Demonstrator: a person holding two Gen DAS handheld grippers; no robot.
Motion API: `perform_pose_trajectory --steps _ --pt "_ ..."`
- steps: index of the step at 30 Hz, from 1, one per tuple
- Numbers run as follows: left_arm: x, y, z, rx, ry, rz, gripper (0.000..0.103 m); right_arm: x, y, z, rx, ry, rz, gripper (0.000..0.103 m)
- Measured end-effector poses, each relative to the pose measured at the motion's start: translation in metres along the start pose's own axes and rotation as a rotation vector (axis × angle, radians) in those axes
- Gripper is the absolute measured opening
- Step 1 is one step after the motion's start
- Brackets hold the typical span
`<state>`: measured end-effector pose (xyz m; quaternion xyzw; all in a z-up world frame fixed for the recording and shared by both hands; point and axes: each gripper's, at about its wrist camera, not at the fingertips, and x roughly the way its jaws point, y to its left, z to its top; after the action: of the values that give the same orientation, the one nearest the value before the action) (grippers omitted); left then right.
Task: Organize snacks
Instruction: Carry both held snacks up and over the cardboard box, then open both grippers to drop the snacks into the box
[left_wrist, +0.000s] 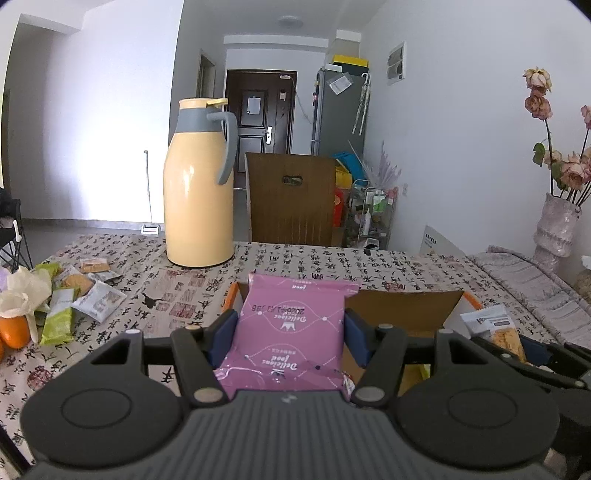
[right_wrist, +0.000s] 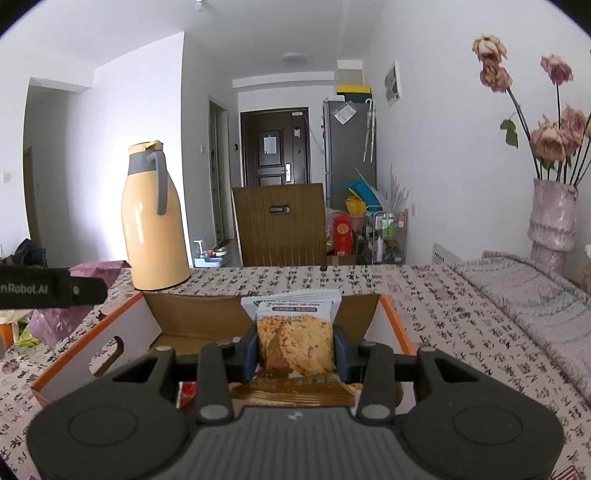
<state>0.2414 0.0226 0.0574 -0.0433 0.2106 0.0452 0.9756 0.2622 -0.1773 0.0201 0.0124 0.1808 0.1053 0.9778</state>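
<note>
We hold a pink pack (left_wrist: 291, 332) upright in the left gripper (left_wrist: 291, 334), a biscuit pack (right_wrist: 295, 341) in the right gripper (right_wrist: 295, 350); both clamped. Box (right_wrist: 391, 321) lies directly below-ahead of both, right nearer.

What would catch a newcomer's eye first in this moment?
Each pair of tongs grips a snack over the open cardboard box: the left tongs hold a pink packet, the right tongs a biscuit packet. Behind the box a tall yellow thermos stands on the patterned tablecloth.
</note>
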Motion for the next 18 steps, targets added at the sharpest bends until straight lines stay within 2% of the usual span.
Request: perform_pose_trajectory --steps 11,12,13,14,15,16,18 --pt "0.012 0.002 -0.013 -0.006 0.052 -0.011 0.063 0.008 -0.001 -0.011 0.005 0.066 0.019 0.04" --pt "0.01 0.002 -0.013 -0.011 0.045 -0.013 0.066 0.008 -0.001 -0.012 0.01 0.067 0.016 0.041" --pt "0.01 0.003 -0.012 -0.016 0.038 -0.012 0.082 0.008 -0.002 -0.012 0.016 0.065 0.011 0.044" --pt "0.007 0.004 -0.011 -0.022 0.027 -0.001 0.101 0.007 -0.003 -0.012 0.021 0.067 0.009 0.048" --pt "0.004 0.004 -0.011 -0.028 0.006 0.023 0.103 0.007 -0.004 -0.012 0.026 0.068 0.008 0.062" --pt "0.001 0.004 -0.01 -0.03 -0.01 0.038 0.103 0.006 -0.005 -0.012 0.032 0.067 0.004 0.082" --pt "-0.001 0.006 -0.01 -0.039 -0.016 0.031 0.103 0.005 -0.007 -0.012 0.044 0.057 -0.008 0.101"
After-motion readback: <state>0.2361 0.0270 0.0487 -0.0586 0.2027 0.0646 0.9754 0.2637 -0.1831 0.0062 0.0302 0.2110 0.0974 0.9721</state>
